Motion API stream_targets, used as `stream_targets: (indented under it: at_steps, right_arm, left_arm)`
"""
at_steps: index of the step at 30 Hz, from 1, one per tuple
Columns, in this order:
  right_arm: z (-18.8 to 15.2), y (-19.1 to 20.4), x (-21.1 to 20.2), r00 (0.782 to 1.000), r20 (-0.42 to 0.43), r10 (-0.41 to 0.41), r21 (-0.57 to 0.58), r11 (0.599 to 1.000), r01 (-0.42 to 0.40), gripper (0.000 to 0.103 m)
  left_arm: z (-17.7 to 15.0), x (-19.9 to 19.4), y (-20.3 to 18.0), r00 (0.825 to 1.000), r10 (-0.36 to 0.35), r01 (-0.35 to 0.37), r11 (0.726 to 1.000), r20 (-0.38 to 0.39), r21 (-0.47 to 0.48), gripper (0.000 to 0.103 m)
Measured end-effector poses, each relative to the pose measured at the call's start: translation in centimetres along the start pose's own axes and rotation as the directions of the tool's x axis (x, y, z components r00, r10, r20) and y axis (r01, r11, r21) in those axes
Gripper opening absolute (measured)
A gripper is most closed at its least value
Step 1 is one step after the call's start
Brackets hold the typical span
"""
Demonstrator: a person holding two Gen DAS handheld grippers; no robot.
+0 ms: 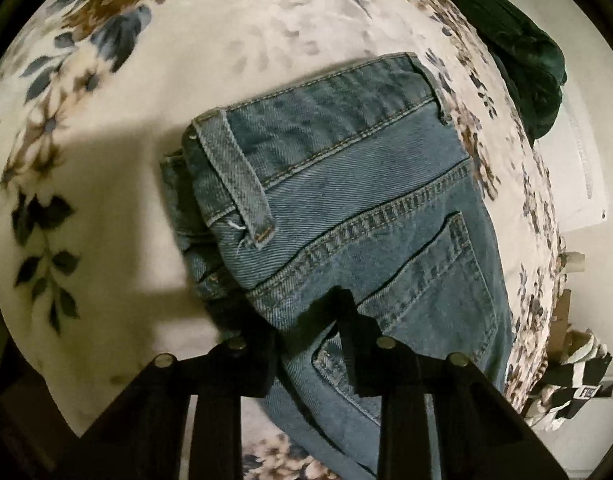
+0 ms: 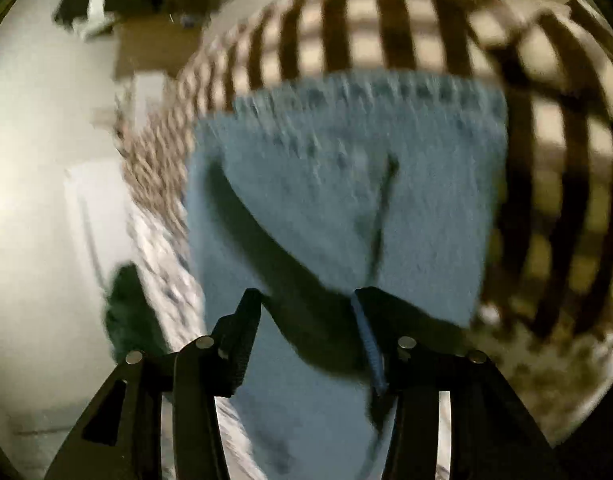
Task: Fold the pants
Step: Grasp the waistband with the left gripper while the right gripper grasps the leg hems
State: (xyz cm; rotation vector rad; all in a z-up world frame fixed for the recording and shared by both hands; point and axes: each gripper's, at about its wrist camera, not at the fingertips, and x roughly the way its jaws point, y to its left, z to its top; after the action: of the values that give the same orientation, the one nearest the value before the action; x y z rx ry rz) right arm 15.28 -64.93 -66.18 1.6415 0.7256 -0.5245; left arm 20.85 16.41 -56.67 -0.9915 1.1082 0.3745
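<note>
Jeans (image 1: 346, 208) lie on the floral bed (image 1: 106, 184), waist toward 12. Left tongs (image 1: 306, 320) and right tongs (image 2: 306, 300) gape, gripping nothing. Denim looks heavy, stiff; I'd pinch waistband and hem (image 2: 366, 92).

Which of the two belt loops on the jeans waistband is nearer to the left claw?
The long, frayed belt loop at the folded waistband corner is nearer the left claw; the other loop lies at the waistband's far end.
</note>
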Motion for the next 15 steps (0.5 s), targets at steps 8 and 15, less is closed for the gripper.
stream_targets:
  at_steps: [8, 15]
  right_arm:
    - [3.2, 2.9, -0.1, 0.952, 0.084, -0.296, -0.235, 0.922, 0.307, 0.049]
    - [2.2, 2.9, 1.3, 0.879, 0.138, -0.457, -0.311, 0.822, 0.476, 0.053]
  left_arm:
    - [0.1, 0.6, -0.4, 1.000, 0.015, -0.015, 1.000, -0.019, 0.015, 0.036]
    - [0.0, 1.3, -2.1, 0.999, 0.016, -0.012, 0.997, -0.050, 0.081, 0.072]
